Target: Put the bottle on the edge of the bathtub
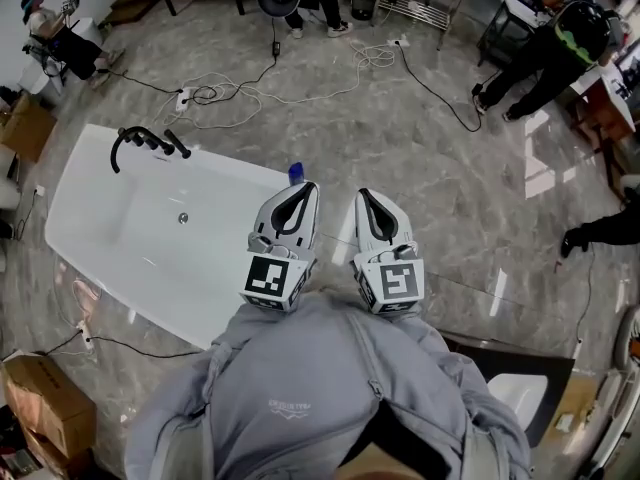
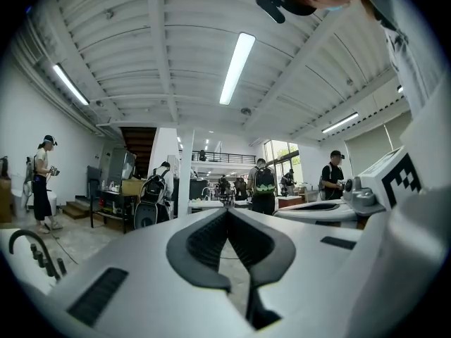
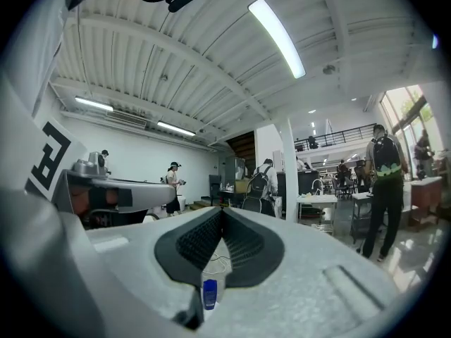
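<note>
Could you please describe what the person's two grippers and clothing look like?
Both the left hand-held gripper and right hand-held gripper are white, tapered shells with black ribbed pads. Each carries a cube with black-and-white square markers. The person wears a grey sweatshirt.

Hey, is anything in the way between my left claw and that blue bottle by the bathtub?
Nothing visible is. In the head view the blue bottle stands just past the tip of the left claw, which is shut and empty, by a corner of the bathtub, with no object between them.
</note>
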### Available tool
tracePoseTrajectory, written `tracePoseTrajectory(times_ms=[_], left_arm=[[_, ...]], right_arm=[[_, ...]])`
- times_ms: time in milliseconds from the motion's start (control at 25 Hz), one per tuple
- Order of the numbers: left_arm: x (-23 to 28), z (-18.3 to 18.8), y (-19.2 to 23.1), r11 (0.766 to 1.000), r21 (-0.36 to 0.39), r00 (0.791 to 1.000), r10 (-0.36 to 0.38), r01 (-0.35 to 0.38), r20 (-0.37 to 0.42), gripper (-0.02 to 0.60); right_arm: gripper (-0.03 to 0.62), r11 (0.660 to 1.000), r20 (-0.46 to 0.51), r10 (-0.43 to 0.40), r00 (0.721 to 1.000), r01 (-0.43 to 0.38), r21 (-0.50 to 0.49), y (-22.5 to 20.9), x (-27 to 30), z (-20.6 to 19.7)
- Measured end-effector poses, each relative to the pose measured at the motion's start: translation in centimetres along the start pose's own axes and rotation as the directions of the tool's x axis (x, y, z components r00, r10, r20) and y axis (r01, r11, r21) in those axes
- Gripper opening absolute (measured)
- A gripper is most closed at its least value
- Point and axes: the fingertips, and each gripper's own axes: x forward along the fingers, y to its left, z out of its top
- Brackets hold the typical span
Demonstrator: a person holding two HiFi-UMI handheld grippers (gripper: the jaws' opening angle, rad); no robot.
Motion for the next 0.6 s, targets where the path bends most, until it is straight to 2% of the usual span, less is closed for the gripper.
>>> tracePoseTrajectory(times_ms=[600], left_arm=[[0.02,-0.24,-0.74,1.000,0.012,1.000,-0.011,0.011,-0.003,0.006]], right_arm=[[0.002,1.000,0.016,0.020,1.000,-0.020,0.005,-0.38,0.02,-0.04]])
